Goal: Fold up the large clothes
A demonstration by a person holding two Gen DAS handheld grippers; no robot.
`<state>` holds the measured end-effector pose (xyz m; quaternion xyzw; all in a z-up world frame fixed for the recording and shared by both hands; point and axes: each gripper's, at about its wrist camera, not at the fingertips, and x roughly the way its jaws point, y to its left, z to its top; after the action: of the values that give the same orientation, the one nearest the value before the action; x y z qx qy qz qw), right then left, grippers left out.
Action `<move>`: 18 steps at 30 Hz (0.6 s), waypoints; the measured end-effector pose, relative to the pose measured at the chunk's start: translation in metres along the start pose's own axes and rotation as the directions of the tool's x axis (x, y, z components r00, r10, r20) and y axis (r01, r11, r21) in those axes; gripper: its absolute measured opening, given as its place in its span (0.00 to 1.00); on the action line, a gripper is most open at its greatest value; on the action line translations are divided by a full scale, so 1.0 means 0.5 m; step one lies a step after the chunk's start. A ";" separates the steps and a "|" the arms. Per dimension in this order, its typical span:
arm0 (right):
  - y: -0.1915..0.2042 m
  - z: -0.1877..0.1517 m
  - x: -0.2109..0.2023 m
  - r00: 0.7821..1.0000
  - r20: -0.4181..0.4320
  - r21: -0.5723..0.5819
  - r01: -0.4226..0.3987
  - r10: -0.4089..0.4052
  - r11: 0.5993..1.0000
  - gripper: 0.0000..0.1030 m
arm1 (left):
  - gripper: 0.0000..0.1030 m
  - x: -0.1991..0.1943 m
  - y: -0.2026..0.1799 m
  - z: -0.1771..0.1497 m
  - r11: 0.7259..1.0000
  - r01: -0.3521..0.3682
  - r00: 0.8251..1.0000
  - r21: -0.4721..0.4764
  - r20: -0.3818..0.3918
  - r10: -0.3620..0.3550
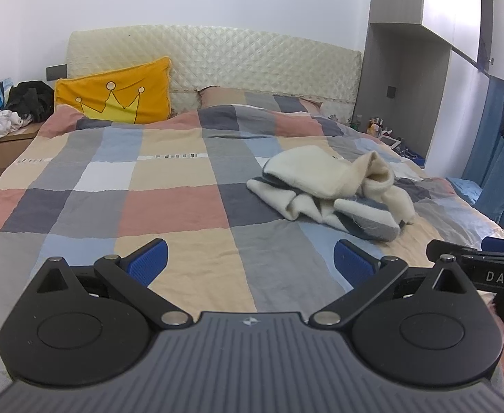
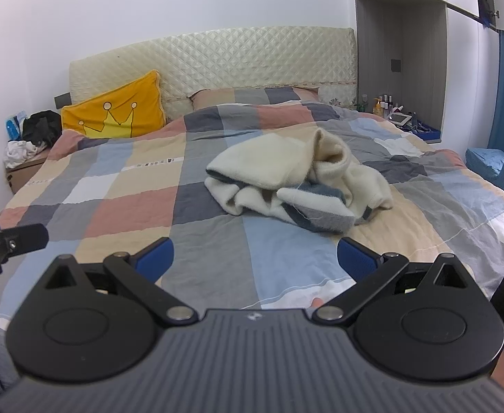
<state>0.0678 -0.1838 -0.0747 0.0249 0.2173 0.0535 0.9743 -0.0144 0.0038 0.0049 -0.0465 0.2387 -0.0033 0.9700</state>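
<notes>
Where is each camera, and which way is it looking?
Left wrist view: sits on the left hand-held gripper, faces up the checked quilt-covered bed; its open blue fingers show, the right hand-held gripper peeks in at right.
Right wrist view: sits on the right hand-held gripper, faces the crumpled cream and grey-blue fleece garment; its open fingers show, the left gripper pokes in at left.
Both share the garment, bed and yellow crown-print pillow.

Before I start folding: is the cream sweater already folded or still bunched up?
Bunched up. The cream sweater lies in a crumpled heap on the checked quilt, a sleeve twisted over it.
</notes>
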 end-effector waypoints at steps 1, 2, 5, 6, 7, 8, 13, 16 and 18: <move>-0.002 0.000 -0.001 1.000 0.000 0.000 0.000 0.000 1.000 1.00 | 1.00 0.002 0.000 0.000 1.000 0.001 1.000 -0.002 0.000 -0.001; -0.001 -0.002 -0.001 1.000 0.000 0.001 0.000 0.000 1.000 1.00 | 1.00 0.003 0.001 0.000 1.000 0.002 1.000 -0.005 -0.001 -0.002; -0.002 -0.001 -0.001 1.000 -0.001 0.000 0.000 0.000 1.000 1.00 | 1.00 0.003 0.002 0.000 1.000 0.002 1.000 -0.003 -0.002 -0.002; -0.001 -0.002 -0.001 1.000 -0.003 -0.001 0.000 0.000 1.000 1.00 | 1.00 0.003 0.002 -0.001 1.000 0.002 1.000 -0.003 -0.002 -0.002; -0.003 -0.004 0.002 1.000 -0.005 0.000 -0.002 0.002 1.000 1.00 | 1.00 0.004 0.003 -0.001 1.000 0.002 1.000 -0.003 -0.002 -0.002; -0.003 -0.005 0.003 1.000 -0.006 0.001 -0.002 0.002 1.000 1.00 | 1.00 0.003 0.002 -0.001 1.000 0.003 1.000 -0.004 -0.002 -0.003; -0.003 -0.008 0.005 1.000 -0.007 0.002 -0.001 0.001 1.000 1.00 | 1.00 0.008 0.003 -0.003 1.000 0.002 1.000 -0.003 -0.003 -0.002; -0.005 -0.006 0.010 1.000 -0.011 0.004 -0.002 0.002 1.000 1.00 | 1.00 0.012 0.004 -0.004 1.000 -0.001 1.000 -0.007 -0.003 0.001; -0.005 -0.008 0.011 1.000 -0.014 0.005 -0.001 0.001 1.000 1.00 | 1.00 0.015 0.007 -0.003 1.000 -0.002 1.000 -0.011 -0.005 0.002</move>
<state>0.0712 -0.1855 -0.0806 0.0272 0.2241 0.0536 0.9727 -0.0087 0.0068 -0.0003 -0.0518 0.2409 -0.0013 0.9692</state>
